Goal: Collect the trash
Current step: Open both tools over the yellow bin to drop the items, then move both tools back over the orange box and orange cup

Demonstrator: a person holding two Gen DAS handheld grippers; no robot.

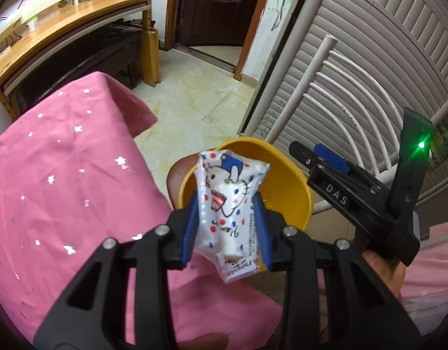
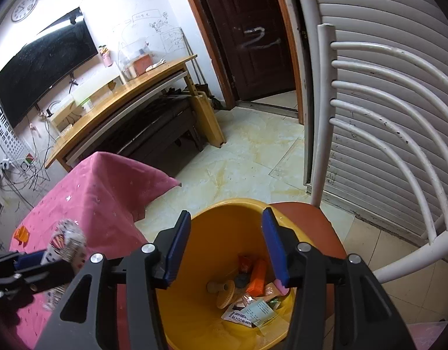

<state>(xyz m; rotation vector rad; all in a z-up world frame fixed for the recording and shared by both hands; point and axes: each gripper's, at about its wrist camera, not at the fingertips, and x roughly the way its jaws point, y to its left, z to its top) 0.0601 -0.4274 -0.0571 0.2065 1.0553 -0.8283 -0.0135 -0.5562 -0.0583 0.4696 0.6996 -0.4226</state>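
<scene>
Holding a white snack bag (image 1: 228, 213) between its blue pads, the left claw (image 1: 227, 227) has it up in the air, just in front of the yellow bin (image 1: 285, 175). The pads press on both sides of the bag near its middle, so the claw is pinching it. The bag looks light, soft and crinkly, and a bit puffy. It may be slick too, so the middle, where it is fat, seems a good place to hold it. A hard squeeze would only crush it, not break it. The right claw (image 2: 225, 248) is spread wide with nothing in it, and it hangs right over the bin (image 2: 200, 233). The left view shows the cartoon cat on the bag and the grip up close, but not the bottom of the bin. The right view looks straight down into the bin and shows trash (image 2: 247, 291) lying there: orange packs, a tan round thing and some wrappers. It also shows an orange bit (image 2: 21, 234) left on the pink bench (image 2: 107, 186), and the bin sits on a red chair (image 2: 308, 218).
</scene>
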